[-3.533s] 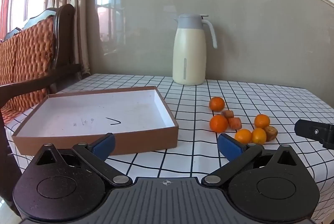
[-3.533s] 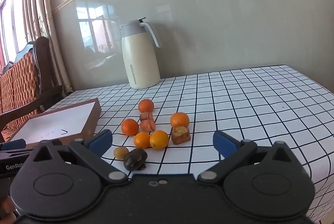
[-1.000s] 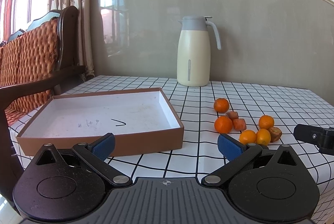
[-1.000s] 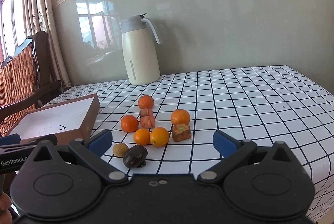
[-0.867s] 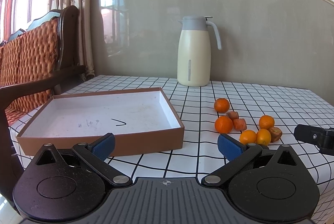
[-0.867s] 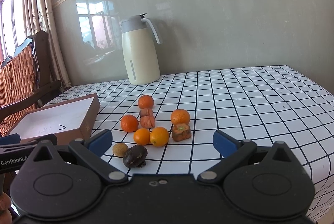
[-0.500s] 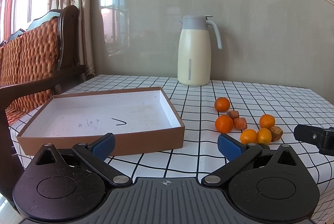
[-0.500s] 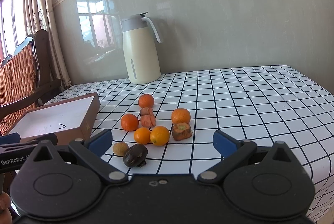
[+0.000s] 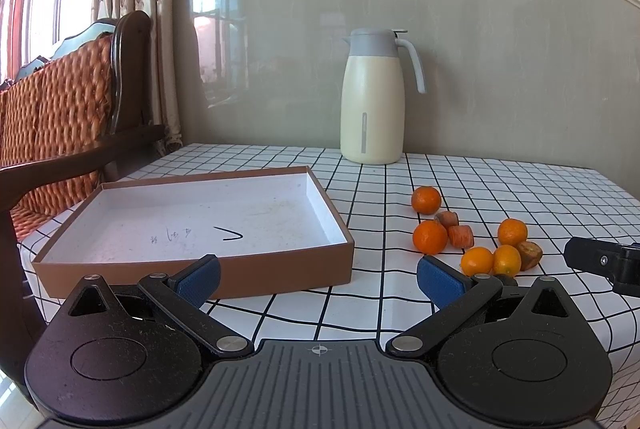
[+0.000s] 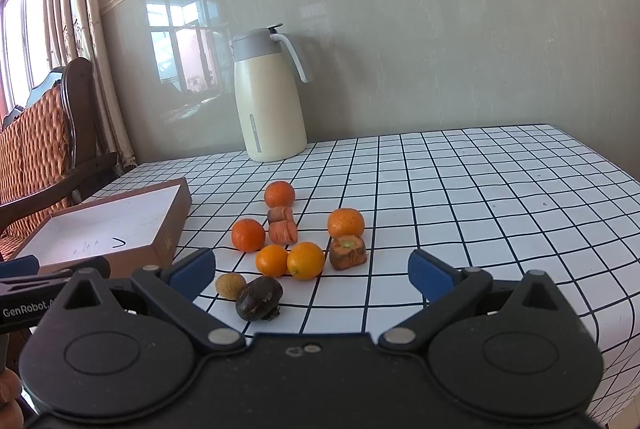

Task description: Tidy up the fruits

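Right wrist view, right gripper (image 10: pixel 311 273) open, fruits (image 10: pixel 305 260) beside box (image 10: pixel 108 225)

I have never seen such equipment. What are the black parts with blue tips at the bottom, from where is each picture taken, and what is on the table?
A person holds one tool in each hand; no robot arm is involved. Each picture comes from a camera on a tool, looking forward along its two blue-tipped fingers. The left hand-held gripper faces an empty brown box. The right hand-held gripper faces a group of small fruits, mostly orange, on the checked tablecloth. A cream jug stands by the wall. Both tools are open and hold nothing. All the fruits lie outside the box.
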`<state>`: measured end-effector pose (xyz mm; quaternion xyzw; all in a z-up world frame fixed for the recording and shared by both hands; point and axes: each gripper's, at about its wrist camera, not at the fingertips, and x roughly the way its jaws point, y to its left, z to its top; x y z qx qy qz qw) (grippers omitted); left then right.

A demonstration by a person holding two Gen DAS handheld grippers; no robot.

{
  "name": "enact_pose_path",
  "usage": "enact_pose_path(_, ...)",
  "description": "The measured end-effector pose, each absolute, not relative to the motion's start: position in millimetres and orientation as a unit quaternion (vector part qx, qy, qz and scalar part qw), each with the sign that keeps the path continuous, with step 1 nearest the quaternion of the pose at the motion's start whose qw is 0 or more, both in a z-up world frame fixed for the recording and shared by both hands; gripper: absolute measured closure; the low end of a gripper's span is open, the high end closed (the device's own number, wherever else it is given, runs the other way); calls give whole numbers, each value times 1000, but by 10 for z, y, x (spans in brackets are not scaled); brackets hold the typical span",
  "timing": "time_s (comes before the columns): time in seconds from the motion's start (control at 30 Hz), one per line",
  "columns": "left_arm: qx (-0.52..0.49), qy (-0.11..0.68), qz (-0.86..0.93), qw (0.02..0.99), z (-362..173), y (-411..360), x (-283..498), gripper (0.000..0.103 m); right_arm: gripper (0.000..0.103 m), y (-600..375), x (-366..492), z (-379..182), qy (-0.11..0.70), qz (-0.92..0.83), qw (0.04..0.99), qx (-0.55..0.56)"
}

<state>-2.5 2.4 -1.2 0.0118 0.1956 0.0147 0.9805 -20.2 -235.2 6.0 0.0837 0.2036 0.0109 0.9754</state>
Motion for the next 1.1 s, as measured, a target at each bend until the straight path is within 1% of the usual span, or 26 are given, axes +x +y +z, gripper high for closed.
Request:
enact_pose_path(0.6, 22, 192, 11, 981, -6, 2, -40, 0, 6, -2353, -204, 58, 202, 6, 976, 81)
enact_pose_path(1.1, 77, 206, -52, 974, -111, -330, -1, 0, 7, -2488, -282, 56, 199, 13, 976, 84)
